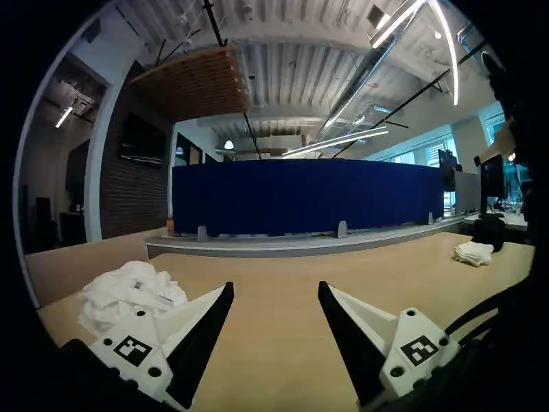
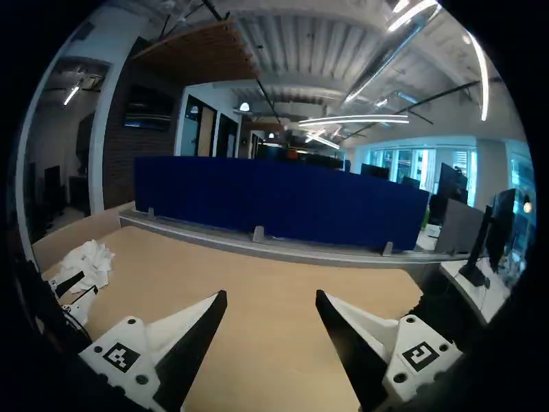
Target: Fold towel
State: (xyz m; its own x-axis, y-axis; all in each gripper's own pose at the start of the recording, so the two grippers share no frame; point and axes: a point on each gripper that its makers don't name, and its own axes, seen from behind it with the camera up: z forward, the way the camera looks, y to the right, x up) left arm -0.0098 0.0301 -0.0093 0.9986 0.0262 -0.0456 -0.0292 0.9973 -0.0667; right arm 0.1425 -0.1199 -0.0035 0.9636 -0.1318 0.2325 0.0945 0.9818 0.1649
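A crumpled pile of white towels (image 1: 127, 292) lies on the wooden table (image 1: 295, 268) at the left, just beyond my left gripper's left finger. My left gripper (image 1: 275, 285) is open over bare wood, with nothing between its fingers. A small folded white towel (image 1: 473, 253) rests far to the right near the table's edge. In the right gripper view the same crumpled pile (image 2: 88, 262) sits far left on the table (image 2: 274, 288), with the other gripper (image 2: 72, 288) beside it. My right gripper (image 2: 271, 294) is open and empty above the wood.
A blue partition (image 1: 302, 196) on a grey rail runs along the table's far edge, also visible as the blue partition (image 2: 274, 202). A black object (image 1: 488, 232) stands behind the folded towel. Monitors (image 2: 495, 226) and desks stand past the table's right end.
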